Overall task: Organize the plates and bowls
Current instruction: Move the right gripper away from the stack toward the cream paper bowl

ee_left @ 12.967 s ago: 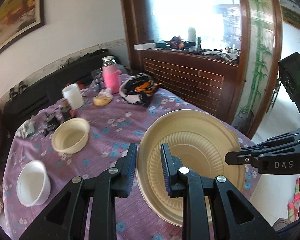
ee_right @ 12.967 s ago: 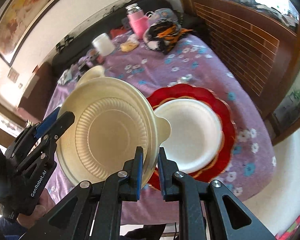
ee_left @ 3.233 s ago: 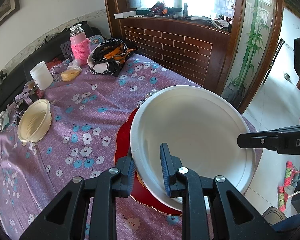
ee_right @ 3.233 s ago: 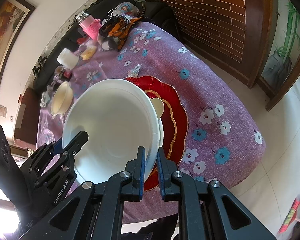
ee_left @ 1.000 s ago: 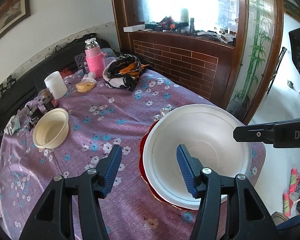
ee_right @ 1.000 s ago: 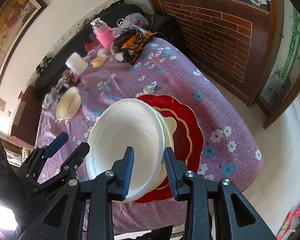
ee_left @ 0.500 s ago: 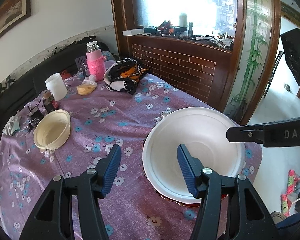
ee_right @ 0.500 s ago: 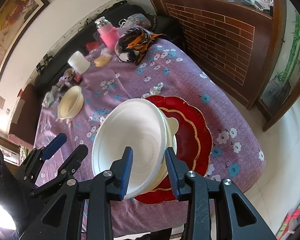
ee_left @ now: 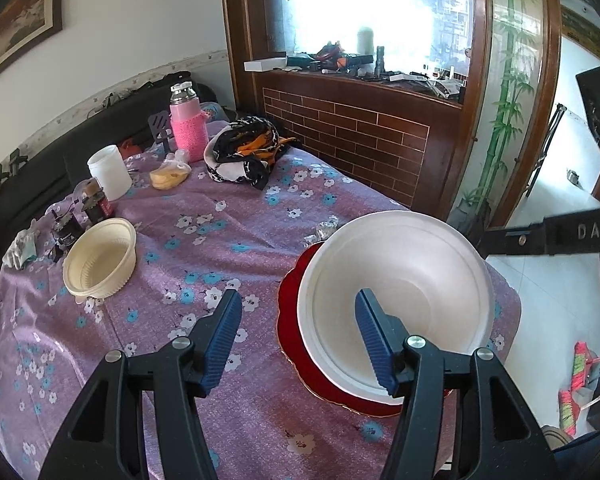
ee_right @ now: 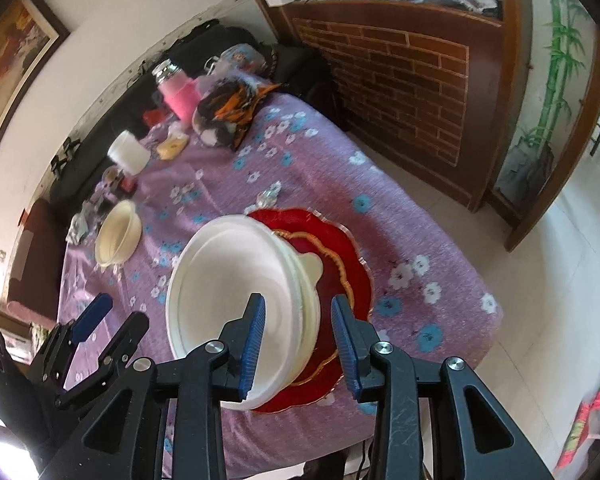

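With both grippers' fingers spread wide and empty, the cream bowl [ee_left: 100, 258] sits mid-left, nearer the left gripper [ee_left: 296, 338].

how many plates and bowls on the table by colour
White: 1, the large white foam bowl on top of the stack.
Cream: 2, the ribbed cream plastic bowl and the cream plate with a tab.
Red: 1, the red scalloped plate.
Total: 4

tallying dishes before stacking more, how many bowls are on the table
2 clear: a white bowl on the stack over the red plate, and a cream bowl alone at the far left. The stack's cream layers may hide more.
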`<move>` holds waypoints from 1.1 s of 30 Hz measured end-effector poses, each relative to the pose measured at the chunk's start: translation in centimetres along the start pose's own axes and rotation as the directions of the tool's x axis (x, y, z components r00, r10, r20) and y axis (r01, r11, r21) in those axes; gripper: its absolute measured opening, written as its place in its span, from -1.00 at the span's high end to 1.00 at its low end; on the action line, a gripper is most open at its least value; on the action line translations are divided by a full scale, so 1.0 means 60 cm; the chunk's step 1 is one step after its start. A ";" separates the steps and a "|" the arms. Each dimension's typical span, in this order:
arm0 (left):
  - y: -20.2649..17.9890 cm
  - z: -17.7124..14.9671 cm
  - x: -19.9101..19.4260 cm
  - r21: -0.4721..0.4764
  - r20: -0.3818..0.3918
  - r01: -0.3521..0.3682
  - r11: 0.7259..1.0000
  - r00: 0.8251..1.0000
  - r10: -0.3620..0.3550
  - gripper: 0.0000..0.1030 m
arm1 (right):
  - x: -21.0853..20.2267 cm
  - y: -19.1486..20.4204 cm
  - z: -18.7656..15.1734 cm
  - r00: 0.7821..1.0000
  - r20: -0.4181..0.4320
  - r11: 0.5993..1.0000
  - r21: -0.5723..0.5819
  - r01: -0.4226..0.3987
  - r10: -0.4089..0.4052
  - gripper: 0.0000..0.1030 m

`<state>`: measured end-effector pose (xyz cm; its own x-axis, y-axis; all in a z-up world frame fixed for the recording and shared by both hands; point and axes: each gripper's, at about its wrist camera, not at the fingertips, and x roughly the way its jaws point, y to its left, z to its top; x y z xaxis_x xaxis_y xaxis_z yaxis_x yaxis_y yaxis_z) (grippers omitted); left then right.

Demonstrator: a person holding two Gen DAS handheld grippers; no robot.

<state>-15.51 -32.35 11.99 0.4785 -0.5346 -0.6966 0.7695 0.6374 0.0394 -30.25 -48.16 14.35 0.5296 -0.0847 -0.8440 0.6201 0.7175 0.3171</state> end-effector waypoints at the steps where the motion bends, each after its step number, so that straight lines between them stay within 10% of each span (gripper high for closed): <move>1: 0.001 0.000 -0.001 -0.002 0.001 -0.001 1.000 1.000 0.001 -0.13 | -0.005 0.000 0.002 1.000 0.014 1.000 -0.002 0.004 -0.004 0.28; 21: 0.187 -0.062 -0.052 -0.203 0.018 -0.186 0.961 0.981 0.194 -0.14 | 0.031 0.207 -0.014 0.988 0.005 0.952 -0.270 -0.145 0.152 0.28; 33: 0.391 -0.135 -0.066 -0.369 -0.067 -0.304 0.878 0.951 0.301 -0.24 | 0.190 0.396 -0.028 0.942 -0.216 0.903 -0.293 -0.313 0.257 0.28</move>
<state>-2.78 -10.75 9.86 0.6585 -0.2790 -0.6989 0.3741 0.9272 -0.0177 -10.42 -30.92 11.53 0.5331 0.2537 -0.8071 0.2250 0.8771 0.4243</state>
